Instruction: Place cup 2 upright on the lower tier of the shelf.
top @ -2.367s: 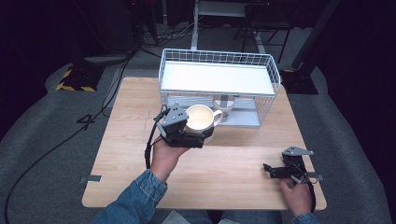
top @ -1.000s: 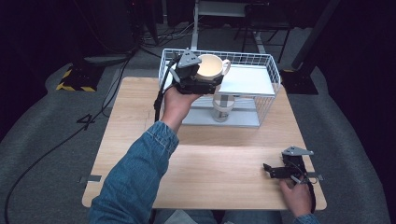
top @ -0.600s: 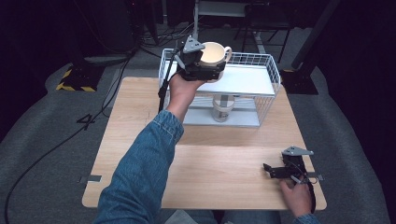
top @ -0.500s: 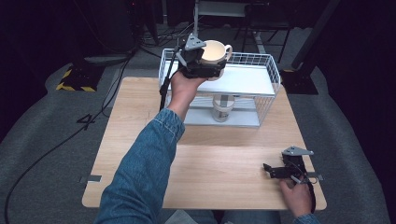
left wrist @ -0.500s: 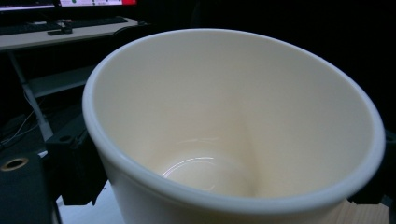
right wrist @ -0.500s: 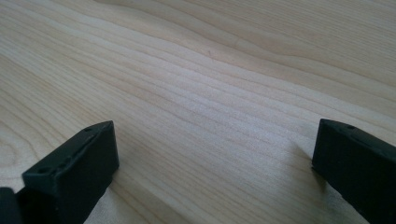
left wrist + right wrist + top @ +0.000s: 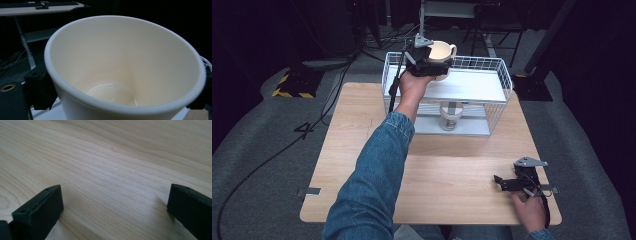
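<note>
Cup (image 7: pixel 443 53) clamped in left gripper (image 7: pixel 428 62), now farther back over rack (image 7: pixel 472 85) (right gripper (image 7: pixel 512 182) agape).

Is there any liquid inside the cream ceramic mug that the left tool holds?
No, the cream ceramic mug is empty: its bare glazed bottom shows.

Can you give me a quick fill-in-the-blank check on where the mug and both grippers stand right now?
1. The left gripper holds a cream ____ above the wire rack.
2. The right gripper rests on the wooden ____ with nothing between its jaws.
3. The inside of the mug is ____.
Missing words: mug; table; empty
</note>
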Motion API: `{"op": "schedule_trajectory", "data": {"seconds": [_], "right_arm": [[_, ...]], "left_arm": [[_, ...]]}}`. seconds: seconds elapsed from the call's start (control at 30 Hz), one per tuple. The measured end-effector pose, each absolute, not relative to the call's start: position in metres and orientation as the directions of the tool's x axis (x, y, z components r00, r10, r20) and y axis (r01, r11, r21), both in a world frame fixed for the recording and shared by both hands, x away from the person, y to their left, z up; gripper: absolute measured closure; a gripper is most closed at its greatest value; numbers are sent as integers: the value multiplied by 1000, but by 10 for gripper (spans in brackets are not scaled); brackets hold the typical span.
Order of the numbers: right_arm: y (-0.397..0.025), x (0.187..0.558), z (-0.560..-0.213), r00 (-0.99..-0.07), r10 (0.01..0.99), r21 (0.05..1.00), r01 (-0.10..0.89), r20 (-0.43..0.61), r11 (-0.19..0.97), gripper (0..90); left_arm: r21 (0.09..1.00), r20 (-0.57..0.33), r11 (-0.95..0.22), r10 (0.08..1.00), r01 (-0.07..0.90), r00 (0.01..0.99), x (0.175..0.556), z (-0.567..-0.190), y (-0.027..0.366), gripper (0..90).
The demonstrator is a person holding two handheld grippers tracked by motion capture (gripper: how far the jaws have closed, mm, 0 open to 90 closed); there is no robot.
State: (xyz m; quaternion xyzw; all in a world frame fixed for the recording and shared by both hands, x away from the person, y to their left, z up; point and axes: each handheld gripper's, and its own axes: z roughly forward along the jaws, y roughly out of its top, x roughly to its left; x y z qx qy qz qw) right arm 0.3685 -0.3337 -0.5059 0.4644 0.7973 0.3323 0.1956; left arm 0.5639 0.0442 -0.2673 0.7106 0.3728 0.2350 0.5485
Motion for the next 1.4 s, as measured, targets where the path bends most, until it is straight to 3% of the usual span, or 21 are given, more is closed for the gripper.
{"op": "schedule_trajectory", "data": {"seconds": [0.73, 1.4], "right_arm": [[-334, 368, -506, -492, 870, 711, 610, -4, 348, 5], [-334, 368, -506, -492, 871, 711, 611, -3, 347, 5]], "left_arm": [[935, -99, -122, 811, 332, 577, 577, -280, 38, 91], [897, -75, -197, 813, 395, 577, 580, -289, 30, 90]]}}
